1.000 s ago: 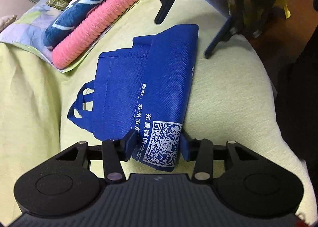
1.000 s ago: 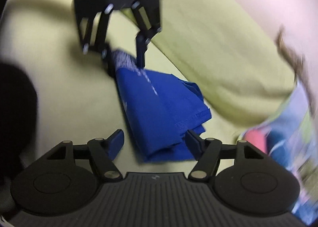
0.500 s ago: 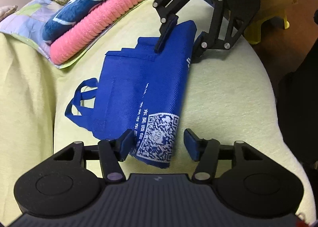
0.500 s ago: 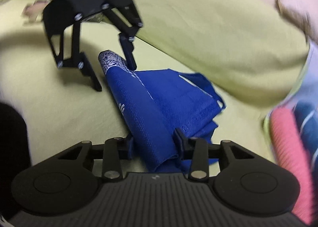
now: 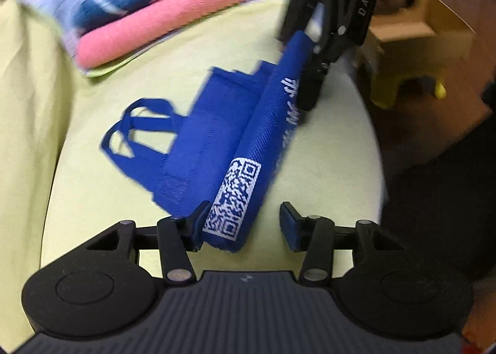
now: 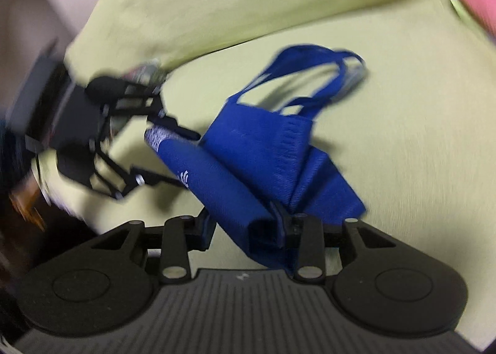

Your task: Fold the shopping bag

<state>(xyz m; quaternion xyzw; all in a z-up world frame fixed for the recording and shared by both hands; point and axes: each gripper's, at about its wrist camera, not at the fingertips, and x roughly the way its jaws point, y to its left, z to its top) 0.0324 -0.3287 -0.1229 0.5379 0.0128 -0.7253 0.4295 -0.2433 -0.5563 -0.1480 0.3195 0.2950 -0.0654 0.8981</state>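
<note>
Left wrist view has the blue shopping bag [image 5: 217, 137] mid-frame on the yellow-green cushion [image 5: 325, 168], long edge rolled up. Right gripper [image 6: 245, 227] is pinching that roll's far end; left gripper [image 5: 245, 224] sits spread wide around the QR code [image 5: 235, 196] end. Pink towel [image 5: 167, 19] upper left.

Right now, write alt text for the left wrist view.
A blue shopping bag, partly folded, lies on a yellow-green cushion, its QR-code end between the open left tongs. The right tongs grip its far end; folded blankets lie behind.
</note>
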